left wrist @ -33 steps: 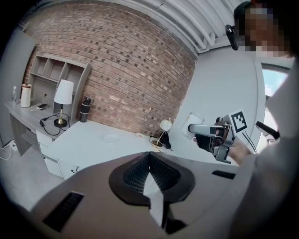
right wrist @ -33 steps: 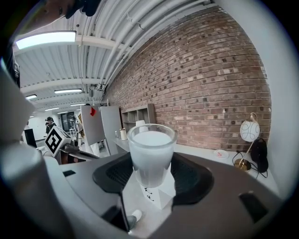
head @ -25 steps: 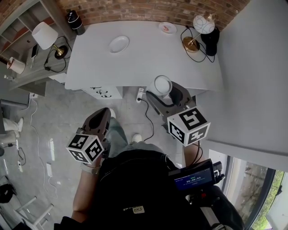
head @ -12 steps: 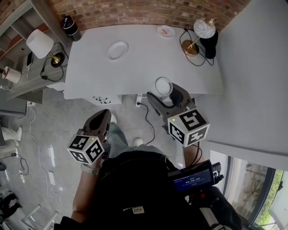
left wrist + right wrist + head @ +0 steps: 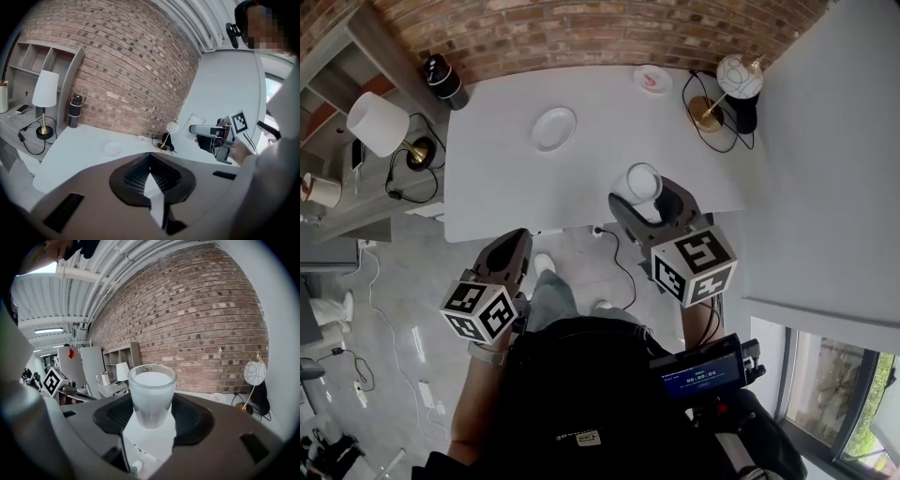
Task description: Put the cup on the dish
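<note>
Frosted white and upright, the cup (image 5: 150, 397) sits pinched in the right claw (image 5: 151, 412), whose jaws press on its lower sides while its rim stands well clear above them. In the head view the cup hangs over the near edge of the white counter (image 5: 502, 178), not touching it as far as I can judge. The dish (image 5: 554, 128), a plain white plate, lies bare farther in toward the brick wall and off to the left, well apart from the cup. A smaller plate with something pink on it (image 5: 652, 80) lies near the wall beside a globe lamp (image 5: 737, 77); I take the plain one to be the target, though the task does not say which. The left claw (image 5: 150, 161) is held low in front of the person, short of the counter, its jaws pressed together at the tips with nothing between them. My reading is that the carry is in hand: the cup is grasped and lifted, and the placing is not yet done. The next move calls for carrying the cup forward and to the left until it is over the dish's middle, keeping it level, then lowering it until its base rests flat before the jaws spread. A tilted or off-centre set-down could let it tip off the shallow rim.
</note>
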A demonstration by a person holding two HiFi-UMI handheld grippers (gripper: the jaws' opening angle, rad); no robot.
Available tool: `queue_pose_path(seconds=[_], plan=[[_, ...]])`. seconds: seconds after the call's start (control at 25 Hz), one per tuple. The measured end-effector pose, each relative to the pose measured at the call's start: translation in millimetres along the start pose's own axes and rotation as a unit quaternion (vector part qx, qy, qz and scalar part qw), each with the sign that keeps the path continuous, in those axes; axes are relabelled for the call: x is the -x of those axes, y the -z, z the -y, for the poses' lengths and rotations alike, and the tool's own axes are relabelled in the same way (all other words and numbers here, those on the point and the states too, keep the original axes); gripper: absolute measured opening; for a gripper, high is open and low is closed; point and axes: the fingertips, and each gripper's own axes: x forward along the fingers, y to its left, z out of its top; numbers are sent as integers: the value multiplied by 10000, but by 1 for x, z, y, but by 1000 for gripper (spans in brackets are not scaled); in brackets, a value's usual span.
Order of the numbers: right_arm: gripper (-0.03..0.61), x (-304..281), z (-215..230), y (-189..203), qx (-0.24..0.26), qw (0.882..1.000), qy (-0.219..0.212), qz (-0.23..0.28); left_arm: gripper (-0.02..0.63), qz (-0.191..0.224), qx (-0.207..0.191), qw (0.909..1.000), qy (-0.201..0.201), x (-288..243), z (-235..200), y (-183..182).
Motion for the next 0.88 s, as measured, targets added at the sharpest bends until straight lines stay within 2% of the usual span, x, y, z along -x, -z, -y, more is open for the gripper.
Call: queue_pose_path(seconds=[0.52,0.88], plan=[[258,-86,16,-38,-134,9988,462,-74,5,-122,212,9992,302,-42,-87,-45],[257,-127,31,-65,-265,9955,902,104,5,-252,213,9982,507,-61,-131,-71]])
